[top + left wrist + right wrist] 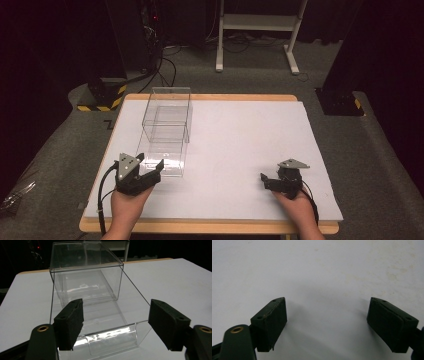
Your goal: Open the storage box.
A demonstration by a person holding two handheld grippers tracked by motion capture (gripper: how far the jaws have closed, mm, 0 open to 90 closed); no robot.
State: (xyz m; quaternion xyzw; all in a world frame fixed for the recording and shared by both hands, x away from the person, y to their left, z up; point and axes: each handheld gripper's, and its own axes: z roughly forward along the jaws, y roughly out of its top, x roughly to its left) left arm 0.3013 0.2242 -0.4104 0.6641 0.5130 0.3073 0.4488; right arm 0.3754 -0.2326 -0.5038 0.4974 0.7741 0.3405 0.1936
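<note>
A clear plastic case (167,107) stands on the white tabletop (250,130) at the left. Its clear drawer (167,155) is slid out toward me. In the left gripper view the case (85,272) is straight ahead and the drawer (107,315) runs down between the jaws. My left gripper (150,161) hovers at the drawer's near end, and its jaws (115,302) stand apart to either side of the drawer front without pressing on it. My right gripper (271,174) rests low over the table at the right. It (327,300) is open, with bare tabletop between the pads.
The wooden table edge (210,227) runs along the near side under both forearms. On the grey carpet beyond the table are a white desk frame (260,35), black cables (167,65) and dark stands with yellow-black tape (102,97).
</note>
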